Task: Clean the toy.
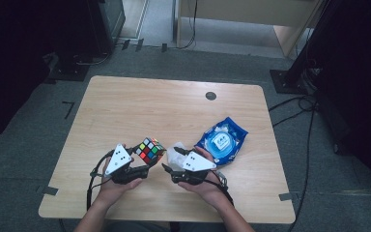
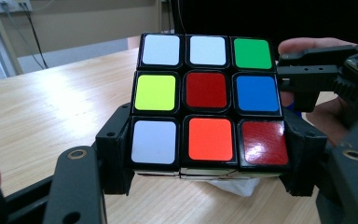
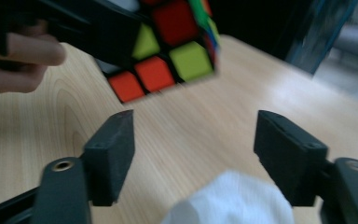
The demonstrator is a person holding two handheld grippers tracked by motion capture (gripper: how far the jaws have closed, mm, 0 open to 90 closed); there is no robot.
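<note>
High view: a person's two forearms come in from the bottom edge, each hand holding a black two-jaw gripper over a light wooden table (image 1: pixel 125 106).
Left gripper (image 1: pixel 142 164): its jaws are clamped on the two sides of a puzzle cube (image 1: pixel 149 150), which it holds just above the tabletop at the near left of centre.
Puzzle cube, left gripper view: the face toward the camera shows white, white, green along the top row, yellow-green, dark red, blue in the middle, and white, orange, red at the bottom; black pads (image 2: pixel 114 149) press on its lower corners.
Right gripper (image 1: pixel 170 159): its jaws stand wide apart and grip nothing; in its own view, bare table lies between the pads (image 3: pixel 112 149).
White cloth (image 3: pixel 233 200): a crumpled white piece lies on the table low between the right gripper's jaws, and whether they touch it cannot be told.
Cube, right gripper view: blurred, up and to the left, beside fingers of the left hand (image 3: pixel 21 60).
Blue packet (image 1: pixel 222 140): a blue and white plastic packet lies flat on the table to the right of both grippers, near the right one.
Table hole (image 1: pixel 210 95): a small dark round cap sits near the far edge.
</note>
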